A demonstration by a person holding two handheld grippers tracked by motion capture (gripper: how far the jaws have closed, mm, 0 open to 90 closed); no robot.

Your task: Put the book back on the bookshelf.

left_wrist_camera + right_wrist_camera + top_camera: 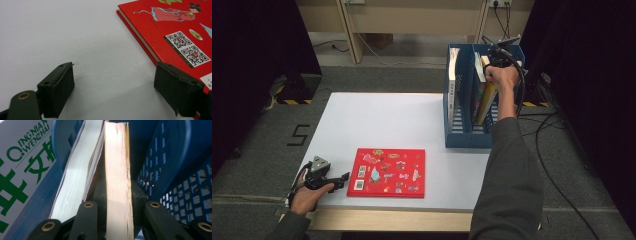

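White tabletop under you: your right gripper is clamped on a yellow-edged book standing in the blue file rack, beside a white-paged book. Your left gripper rests wide open, holding nothing — one jaw by the red book.

The red book had a glossy printed cover; the yellow-edged book showed rough paper pages. The blue file rack looked like perforated plastic, the table smooth and matt.

Red book with cartoon figures, blue file rack, white table
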